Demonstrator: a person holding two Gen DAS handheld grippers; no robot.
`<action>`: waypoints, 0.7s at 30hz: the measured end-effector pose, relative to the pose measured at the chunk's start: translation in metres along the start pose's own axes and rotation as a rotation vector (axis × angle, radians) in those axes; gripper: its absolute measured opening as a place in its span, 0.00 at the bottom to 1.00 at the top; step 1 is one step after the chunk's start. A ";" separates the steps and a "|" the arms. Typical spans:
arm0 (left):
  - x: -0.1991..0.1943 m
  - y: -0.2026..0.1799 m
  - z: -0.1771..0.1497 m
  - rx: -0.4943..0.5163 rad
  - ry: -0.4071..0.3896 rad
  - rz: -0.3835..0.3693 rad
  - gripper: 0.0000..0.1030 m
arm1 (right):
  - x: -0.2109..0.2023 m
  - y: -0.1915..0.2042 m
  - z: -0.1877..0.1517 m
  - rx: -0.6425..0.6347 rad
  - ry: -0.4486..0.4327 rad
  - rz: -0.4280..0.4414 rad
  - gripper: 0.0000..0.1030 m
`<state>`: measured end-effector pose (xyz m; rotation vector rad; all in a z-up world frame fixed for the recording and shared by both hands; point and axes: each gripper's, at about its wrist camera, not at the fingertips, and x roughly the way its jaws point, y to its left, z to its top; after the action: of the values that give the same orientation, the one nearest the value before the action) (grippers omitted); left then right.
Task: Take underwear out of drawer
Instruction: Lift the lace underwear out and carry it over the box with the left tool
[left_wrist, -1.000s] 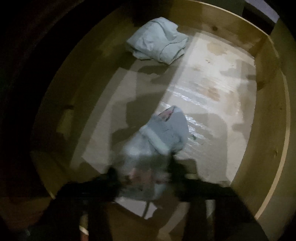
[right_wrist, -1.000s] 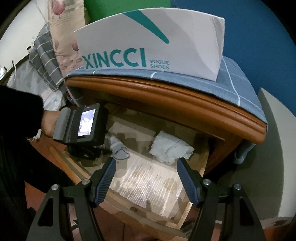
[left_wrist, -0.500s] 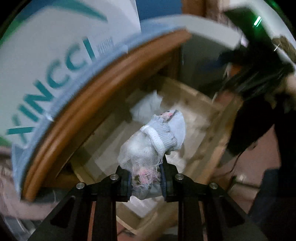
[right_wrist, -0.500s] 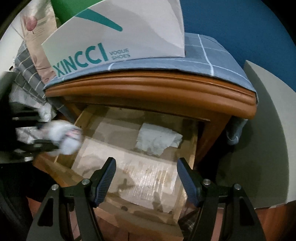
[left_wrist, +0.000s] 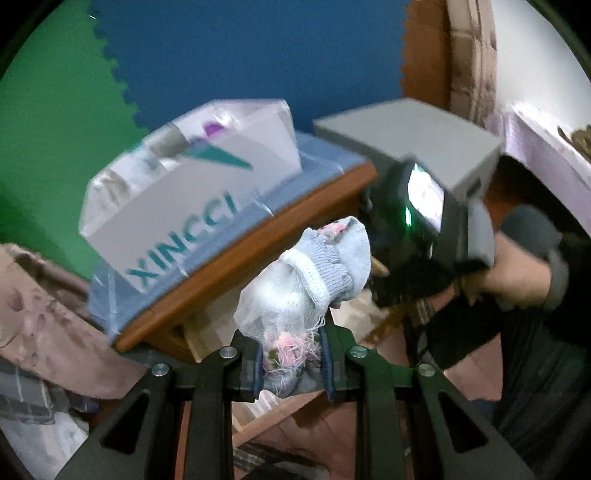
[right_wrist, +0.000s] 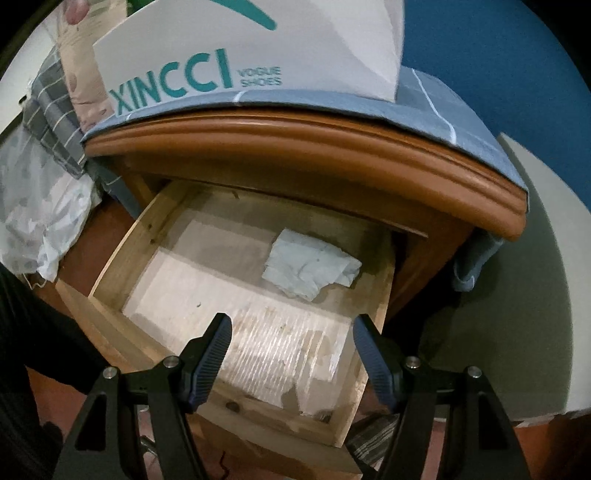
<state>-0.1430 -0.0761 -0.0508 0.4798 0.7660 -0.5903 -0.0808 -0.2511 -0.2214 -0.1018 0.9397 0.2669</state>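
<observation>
My left gripper (left_wrist: 293, 360) is shut on a pale grey-blue underwear (left_wrist: 314, 273) with a white band and pink frayed threads. It holds it up in the air, outside the drawer, in front of the nightstand. My right gripper (right_wrist: 291, 339) is open and empty above the front of the open wooden drawer (right_wrist: 110, 258). A second pale blue underwear (right_wrist: 310, 264) lies crumpled at the back right of the drawer floor. The right gripper's body with its lit screen (left_wrist: 424, 206) shows in the left wrist view.
A white XINCCI shoe box (right_wrist: 243, 55) sits on a blue checked cloth (right_wrist: 436, 99) on top of the nightstand (right_wrist: 332, 147). Grey striped and white fabrics (right_wrist: 44, 184) lie to the left. A grey-green rug (right_wrist: 517, 295) is at the right.
My left gripper has lifted the grey-blue underwear out of the drawer and swung it up and away. My right gripper has moved closer over the drawer, still open.
</observation>
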 end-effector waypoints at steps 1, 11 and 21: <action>-0.008 0.002 0.004 -0.008 -0.012 0.015 0.21 | 0.000 0.002 0.000 -0.013 -0.005 -0.011 0.68; -0.091 0.060 0.057 -0.127 -0.162 0.214 0.21 | -0.010 0.001 0.003 -0.008 -0.040 -0.067 0.68; -0.107 0.104 0.096 -0.208 -0.230 0.336 0.22 | -0.024 -0.016 0.006 0.054 -0.096 -0.142 0.68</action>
<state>-0.0897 -0.0227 0.1096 0.3313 0.5057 -0.2427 -0.0850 -0.2691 -0.1988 -0.1043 0.8399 0.1143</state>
